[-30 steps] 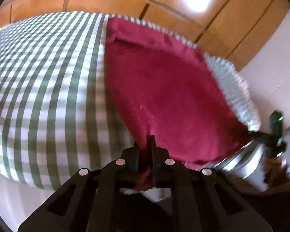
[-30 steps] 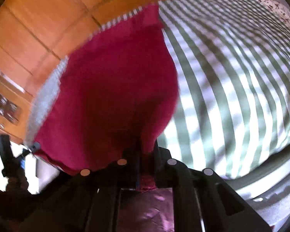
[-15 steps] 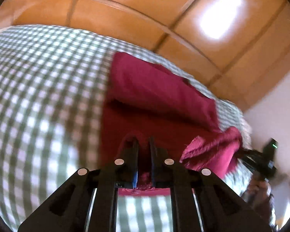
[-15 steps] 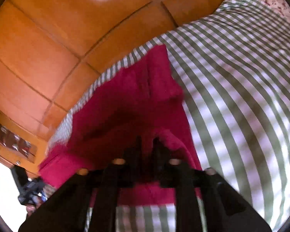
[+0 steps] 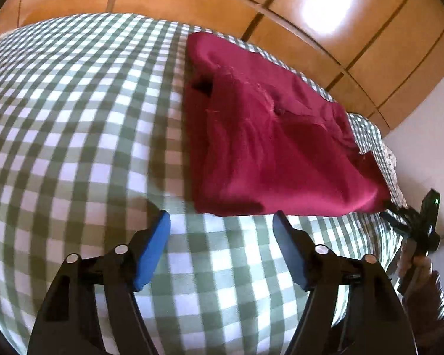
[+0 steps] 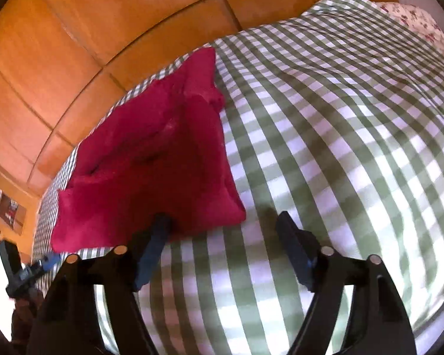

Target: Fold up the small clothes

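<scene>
We see the folded crimson garment [image 5: 269, 148] lying on the green-checked bedspread [image 5: 74, 124], just beyond both tools, its long edge running across the frame. The left tool [image 5: 222, 222] and right tool [image 6: 222, 222] are each opening, nothing between their jaws, both pitched downward; the right one's left finger overlaps the garment's near corner.

Two near, downward views; shared garment [image 5: 269, 148]

Bed against a wooden wardrobe wall.
I see a bed [image 5: 74, 124] under a green-and-white checked cover, glossy orange-brown wooden panels [image 6: 109, 29] along its far side catching bright light, a floral pillow [image 6: 414, 20] far right, and a pale wall [image 5: 429, 136].
</scene>
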Demonstrator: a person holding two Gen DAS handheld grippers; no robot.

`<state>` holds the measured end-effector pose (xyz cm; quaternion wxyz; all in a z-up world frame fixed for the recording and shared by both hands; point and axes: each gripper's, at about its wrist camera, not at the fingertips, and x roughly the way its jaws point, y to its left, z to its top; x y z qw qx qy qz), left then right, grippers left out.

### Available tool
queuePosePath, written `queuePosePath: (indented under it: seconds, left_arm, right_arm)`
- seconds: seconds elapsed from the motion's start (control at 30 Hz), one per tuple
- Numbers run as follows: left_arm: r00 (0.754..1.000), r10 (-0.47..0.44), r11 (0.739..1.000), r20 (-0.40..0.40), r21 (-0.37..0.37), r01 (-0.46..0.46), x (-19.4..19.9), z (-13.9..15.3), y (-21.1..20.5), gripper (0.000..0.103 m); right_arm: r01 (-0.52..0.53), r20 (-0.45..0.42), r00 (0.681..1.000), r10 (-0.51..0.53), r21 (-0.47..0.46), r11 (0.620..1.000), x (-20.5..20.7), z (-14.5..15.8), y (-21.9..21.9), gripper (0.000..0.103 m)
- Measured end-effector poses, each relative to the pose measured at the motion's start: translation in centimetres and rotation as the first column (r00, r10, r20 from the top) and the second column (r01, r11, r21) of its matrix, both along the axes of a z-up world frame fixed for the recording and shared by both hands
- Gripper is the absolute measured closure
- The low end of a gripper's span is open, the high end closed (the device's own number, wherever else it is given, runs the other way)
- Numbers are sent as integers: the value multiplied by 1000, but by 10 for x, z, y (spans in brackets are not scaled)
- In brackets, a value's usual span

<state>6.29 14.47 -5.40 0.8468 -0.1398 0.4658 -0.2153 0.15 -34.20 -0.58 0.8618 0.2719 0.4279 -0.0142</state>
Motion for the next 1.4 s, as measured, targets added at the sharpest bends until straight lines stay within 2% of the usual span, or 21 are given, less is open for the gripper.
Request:
queuePosePath:
  seconds: [0.07,0.1,0.17,0.23,0.4,0.63,0.73,0.77,0.83,0.87,0.9,1.03,1.2,1.23,1.27,1.3,1.4]
  left_arm:
    - [1000,-9,1000,-5,1,9,5,1,-7,62]
    - [1000,-3,1000,-5,6,3,7,0,-9,76]
    - [1000,-1,1000,-25,-1,1,11,-3,-8,83]
    - [1000,-3,1000,-17,10,3,4,0,-9,87]
    - [1000,-25,1000,-14,-9,25,-26,3,1,89]
    - [992,-111,994,-52,-13,110,-99,4,16,89]
    - [988,-132,991,-78,8,133,-112,7,21,88]
    - [990,-127,991,-66,24,129,-112,12,23,87]
    - [994,-104,994,-34,15,105,-104,23,29,69]
    - [996,-90,996,-11,-6,90,-97,29,32,58]
    - [997,-79,996,8,-28,79,-86,36,33,57]
    - [996,-79,996,28,-40,81,-49,41,20,57]
    - [991,-121,992,-50,-35,119,-10,19,-1,57]
    - [989,-137,990,-51,-41,135,-7,16,-6,60]
    - [989,-138,990,-43,-32,137,-6,16,-11,78]
    - [989,-145,989,-24,-15,145,-7,18,-16,95]
    - [986,-155,988,66,19,154,-25,34,-16,96]
  right_arm:
    - [-8,-7,1000,8,4,1000,15,-4,4,49]
    - [-13,-22,1000,13,5,1000,20,-6,4,60]
    - [-14,-48,999,13,-10,1000,23,-6,7,73]
    - [-12,-37,999,13,20,1000,12,3,4,85]
    - [-52,-11,999,53,13,999,-28,21,4,88]
    - [-112,-113,987,112,9,994,-95,10,10,88]
    - [-125,-135,983,123,-2,992,-106,13,10,83]
    - [-120,-139,984,116,-25,992,-106,15,10,81]
    - [-97,-118,989,91,-50,994,-101,22,5,62]
    - [-86,-99,992,80,-61,994,-98,27,3,60]
    - [-82,-75,994,76,-78,994,-92,33,2,60]
    - [-87,-36,996,83,-131,988,-62,40,3,60]
    - [-144,-60,989,136,-179,973,-26,28,15,63]
    - [-155,-84,987,140,-196,968,-20,22,18,68]
    - [-162,-101,984,144,-201,966,-17,19,20,75]
    - [-176,-115,981,156,-202,963,-15,17,23,89]
    - [-199,-93,979,181,-236,951,-25,27,26,95]
